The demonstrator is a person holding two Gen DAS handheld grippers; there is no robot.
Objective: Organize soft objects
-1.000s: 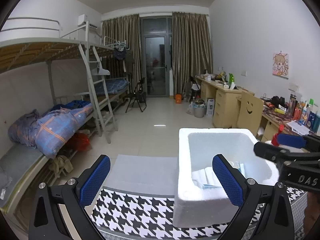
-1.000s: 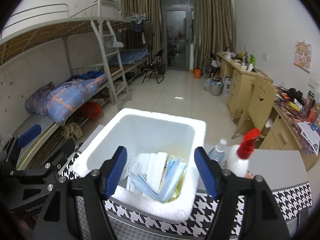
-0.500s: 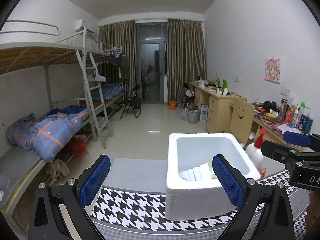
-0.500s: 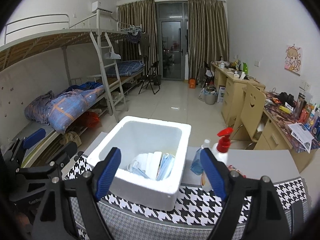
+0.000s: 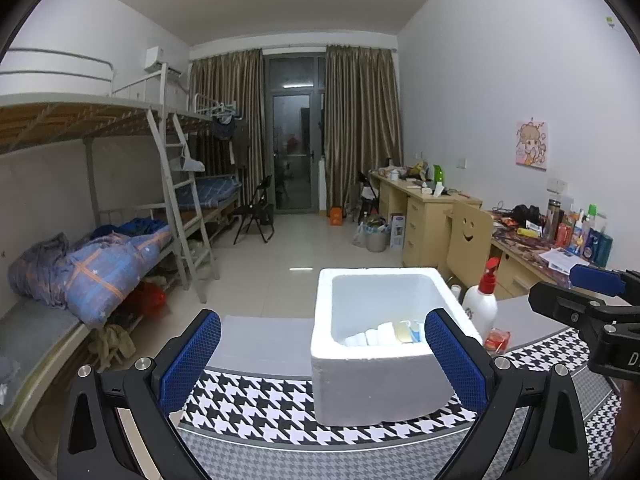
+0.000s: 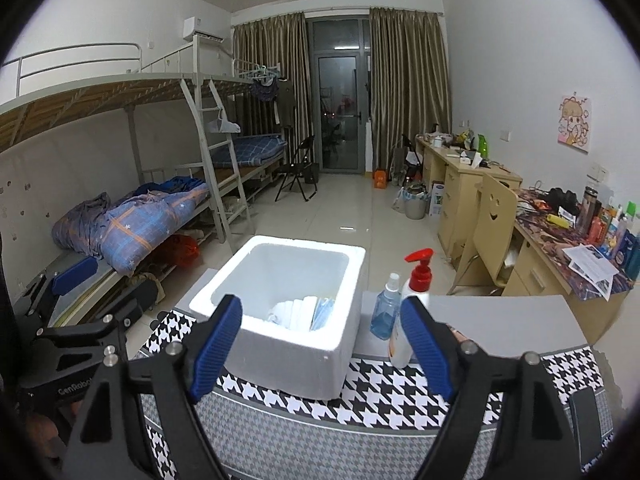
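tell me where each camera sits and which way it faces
Left wrist: on the left claw, facing down the dorm room over the foam box; its own open blue fingers show, with the right claw at the right edge.
Right wrist: on the right claw, facing the same way; the left claw shows at left.
Shared: foam box, red-capped pump bottle, houndstooth cloth.

hand-held gripper (image 5: 322, 354) | black frame | blue ribbed pads (image 6: 426, 344) | silver screws
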